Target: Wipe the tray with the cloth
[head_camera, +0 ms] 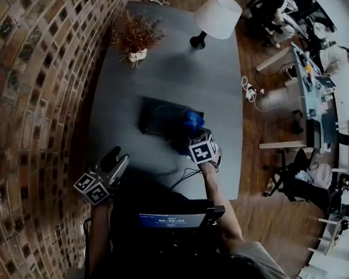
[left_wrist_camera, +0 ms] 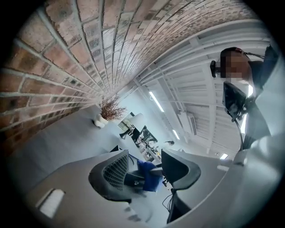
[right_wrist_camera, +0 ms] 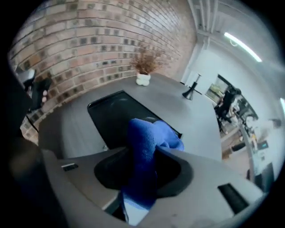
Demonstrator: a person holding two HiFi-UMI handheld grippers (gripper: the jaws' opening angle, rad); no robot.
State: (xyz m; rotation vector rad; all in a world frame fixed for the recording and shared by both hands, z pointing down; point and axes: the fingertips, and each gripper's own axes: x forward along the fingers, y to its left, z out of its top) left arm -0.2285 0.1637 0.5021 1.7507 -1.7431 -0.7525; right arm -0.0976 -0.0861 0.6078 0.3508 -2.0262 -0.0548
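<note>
A black tray [head_camera: 158, 117] lies on the grey table [head_camera: 166, 76]. My right gripper [head_camera: 191, 133] is shut on a blue cloth [head_camera: 193, 118], which bunches over the tray's right end. In the right gripper view the cloth [right_wrist_camera: 147, 147] is pinched between both jaws and hangs down, with the tray [right_wrist_camera: 113, 116] just beyond the right gripper [right_wrist_camera: 143, 171]. My left gripper [head_camera: 113, 160] hovers near the table's front left edge, away from the tray. In its own view the left gripper [left_wrist_camera: 144, 165] stands open with nothing between its jaws; the cloth [left_wrist_camera: 149, 174] shows far beyond the gap.
A potted dried plant [head_camera: 136, 36] and a white lamp [head_camera: 216, 17] stand at the table's far end. A brick wall [head_camera: 29, 97] runs along the left. Cables [head_camera: 187, 175] trail over the near edge by a screen [head_camera: 169, 219]. Desks and seated people fill the right.
</note>
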